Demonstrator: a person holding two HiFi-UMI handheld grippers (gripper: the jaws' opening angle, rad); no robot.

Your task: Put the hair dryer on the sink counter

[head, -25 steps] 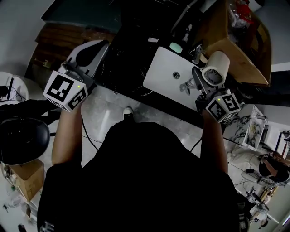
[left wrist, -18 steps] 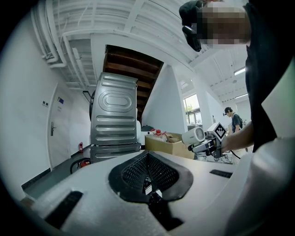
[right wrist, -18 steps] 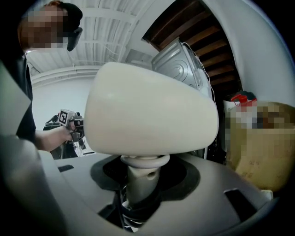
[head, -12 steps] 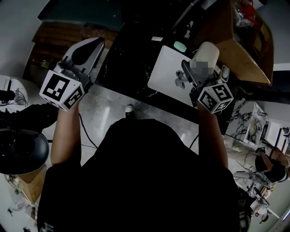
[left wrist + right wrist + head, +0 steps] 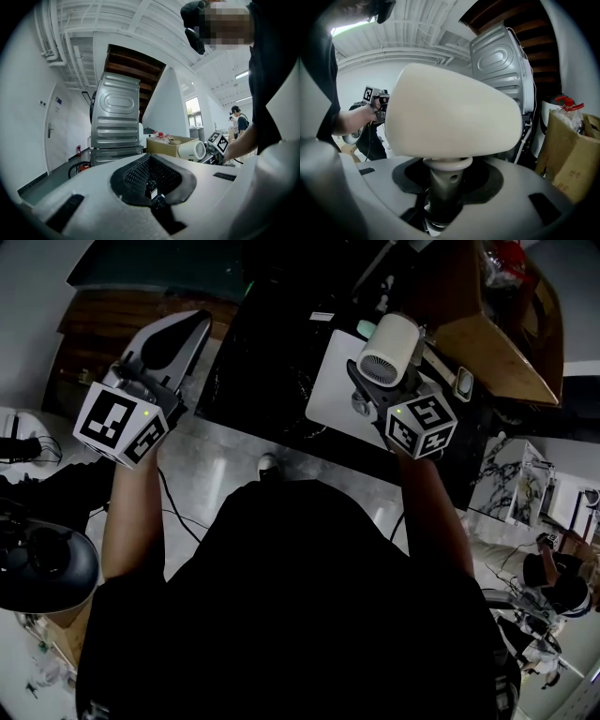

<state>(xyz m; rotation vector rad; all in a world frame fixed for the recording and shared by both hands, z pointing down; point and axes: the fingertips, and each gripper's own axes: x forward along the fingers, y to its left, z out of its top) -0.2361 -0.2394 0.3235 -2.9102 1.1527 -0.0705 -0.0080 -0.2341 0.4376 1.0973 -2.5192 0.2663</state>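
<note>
1. Far right, above the white sink basin: hair dryer, not yet down on the dark surface.
2. Right claw clamps its handle.
3. Left claw closed, empty.
4. Likely rigid, slick plastic with a top-heavy barrel, so grip high on the handle.

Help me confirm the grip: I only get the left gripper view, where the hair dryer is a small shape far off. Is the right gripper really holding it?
Observer: Yes. In the right gripper view the right gripper has its jaws closed on the handle of the hair dryer, with the cream barrel lying across above them.
Operator: Is it over the counter yet?
Observer: In the head view the barrel shows over the far right corner of the white sink, which is set in the dark counter. How high it is held I cannot tell.
</note>
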